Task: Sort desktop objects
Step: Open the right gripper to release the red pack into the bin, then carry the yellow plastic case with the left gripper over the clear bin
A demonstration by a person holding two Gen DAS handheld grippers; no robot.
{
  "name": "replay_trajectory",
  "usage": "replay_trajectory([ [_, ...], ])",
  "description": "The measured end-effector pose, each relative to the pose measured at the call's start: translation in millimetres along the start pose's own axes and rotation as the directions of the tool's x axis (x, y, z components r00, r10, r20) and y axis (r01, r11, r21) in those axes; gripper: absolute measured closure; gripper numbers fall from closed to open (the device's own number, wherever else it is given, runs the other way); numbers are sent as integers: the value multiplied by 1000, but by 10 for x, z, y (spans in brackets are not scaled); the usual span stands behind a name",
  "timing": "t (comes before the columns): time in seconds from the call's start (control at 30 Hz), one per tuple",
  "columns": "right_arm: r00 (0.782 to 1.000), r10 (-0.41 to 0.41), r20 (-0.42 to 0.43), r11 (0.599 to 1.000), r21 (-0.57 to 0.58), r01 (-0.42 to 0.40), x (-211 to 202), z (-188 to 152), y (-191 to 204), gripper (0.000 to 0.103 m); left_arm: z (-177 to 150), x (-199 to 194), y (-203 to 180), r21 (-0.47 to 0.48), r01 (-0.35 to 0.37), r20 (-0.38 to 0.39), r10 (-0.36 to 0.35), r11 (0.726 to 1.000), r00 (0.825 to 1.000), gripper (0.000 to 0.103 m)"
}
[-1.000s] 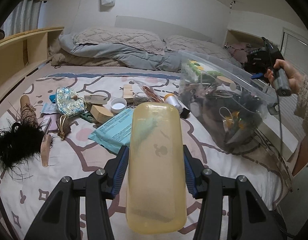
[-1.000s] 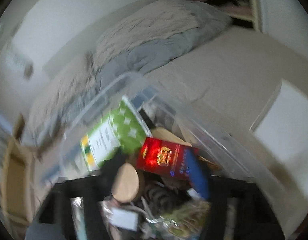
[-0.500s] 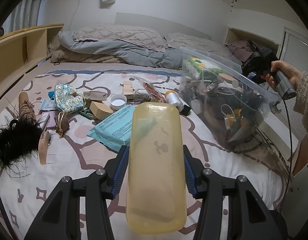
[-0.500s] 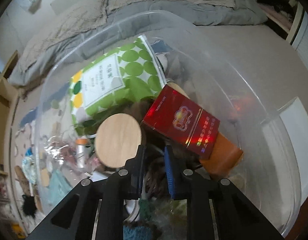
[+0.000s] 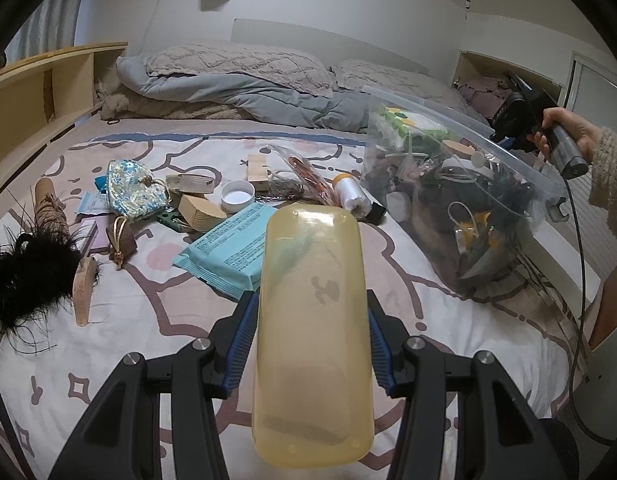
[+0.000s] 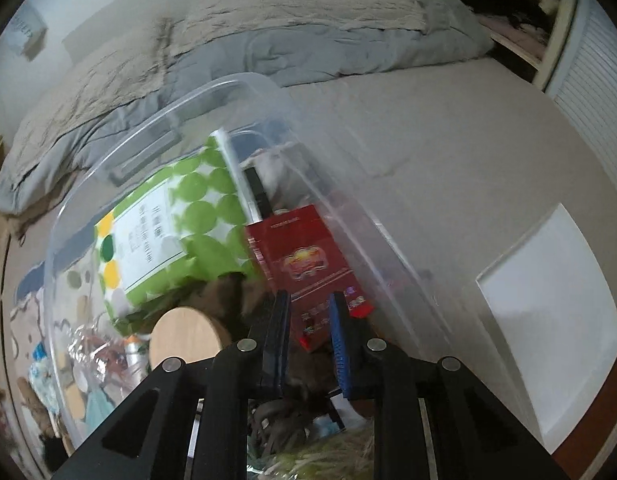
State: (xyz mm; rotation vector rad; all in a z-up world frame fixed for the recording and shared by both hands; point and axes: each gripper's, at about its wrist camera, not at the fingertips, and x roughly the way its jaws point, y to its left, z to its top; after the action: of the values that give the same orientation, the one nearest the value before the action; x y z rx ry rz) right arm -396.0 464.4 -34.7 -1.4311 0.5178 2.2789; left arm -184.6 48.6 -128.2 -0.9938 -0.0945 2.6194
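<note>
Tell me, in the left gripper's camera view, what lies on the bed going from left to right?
Black feather piece → floral pouch → white round lid → teal packet → white roll → clear storage bin → hand holding the right gripper.

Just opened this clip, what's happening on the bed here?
A person is sorting clutter on a bed into a clear bin, with a handheld gripper in each hand. The left gripper holds a yellowish plastic case above the bedspread, with loose items beyond it, among them a teal packet and a white cap. The right gripper is shut and empty over the bin, above a red box and a green dotted pack.
</note>
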Motion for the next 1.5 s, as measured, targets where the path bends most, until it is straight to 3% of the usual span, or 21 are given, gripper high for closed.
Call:
replay_trajectory([
  [0.17,995,24,-95,995,-94,-33,156,-106,221,83,8,10,26,-16,5,-3,-5,1000,1000,52],
  [0.33,987,-34,-159,996,-90,20,393,-88,172,83,4,-2,24,-6,0,-3,0,1000,1000,52],
  [0.47,997,-36,-71,996,-90,30,178,-45,124,83,11,3,76,-21,-3,-2,3,1000,1000,52],
  [0.57,985,-170,6,978,-125,170,58,7,115,83,0,22,103,-30,-2,-7,2,1000,1000,52],
  [0.7,980,-198,-23,972,-136,193,136,19,-16,83,-12,32,103,-30,-2,-11,1,1000,1000,52],
  [0.93,986,-165,-22,978,-130,161,22,-6,-50,83,-8,23,104,-29,-5,-6,5,1000,1000,52],
  [1.1,968,-226,-113,960,-193,201,142,-94,-37,83,-4,4,108,-30,0,-1,0,1000,1000,52],
  [1.27,974,-161,-159,984,-100,147,367,70,-30,82,-3,-7,73,-13,-3,-2,3,1000,1000,52],
  [1.5,986,-88,-144,996,-36,83,525,446,83,82,88,-39,81,-13,-40,20,40,999,999,52],
])
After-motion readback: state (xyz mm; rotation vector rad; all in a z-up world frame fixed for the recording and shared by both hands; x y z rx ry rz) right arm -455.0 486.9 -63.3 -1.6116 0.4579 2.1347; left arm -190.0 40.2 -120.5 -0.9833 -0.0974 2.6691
